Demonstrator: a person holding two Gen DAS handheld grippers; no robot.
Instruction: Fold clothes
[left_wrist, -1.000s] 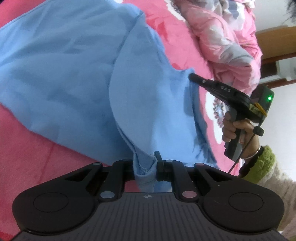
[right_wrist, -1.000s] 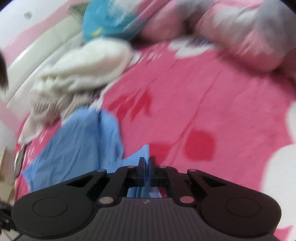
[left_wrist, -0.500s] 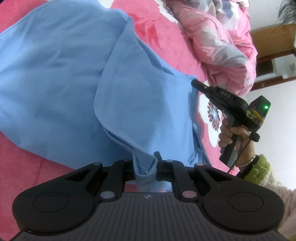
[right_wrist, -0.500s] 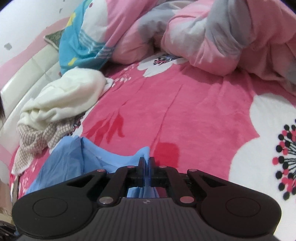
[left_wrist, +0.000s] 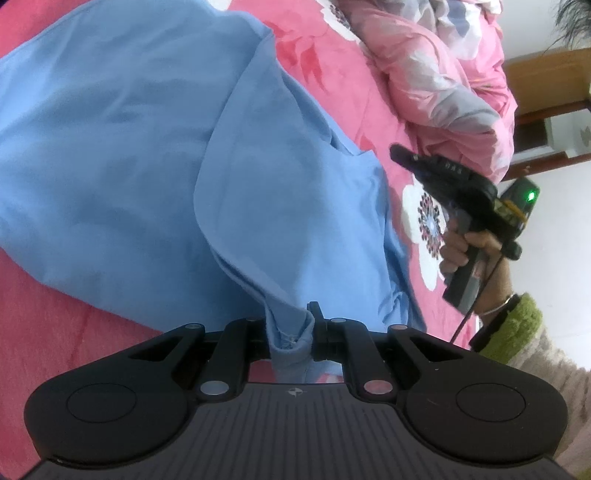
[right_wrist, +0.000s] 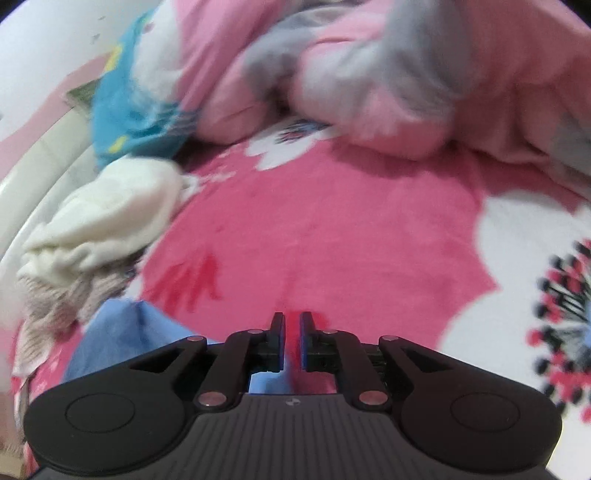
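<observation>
- Left wrist view: left gripper (left_wrist: 291, 332) clamped on a bunched corner of the blue garment (left_wrist: 147, 155); cloth fills the gap between the jaws.
- Rest of the garment is spread over the pink floral blanket (left_wrist: 55, 325), one layer folded over the other, fold edge running up from the clamp.
- Same view, right side: right gripper (left_wrist: 397, 153) held in a hand (left_wrist: 465, 251) just past the garment's right edge, tips above the blanket, not touching cloth. Green cuff at the wrist, green LED lit on the unit.
- Crumpled pink-grey quilt (left_wrist: 436, 66) lies beyond, top right.
- Right wrist view (motion-blurred): right gripper (right_wrist: 291, 339) jaws opening, a narrow gap between the pads, nothing in it; only blanket (right_wrist: 332, 240) shows through.
- Blue garment (right_wrist: 122, 332) sits lower left, beside and partly under the left finger, free of the pads.
- Cream and knit clothes pile (right_wrist: 103, 221) at left, well apart from the gripper; a teal pillow (right_wrist: 125, 110) and the quilt (right_wrist: 369, 74) behind.
</observation>
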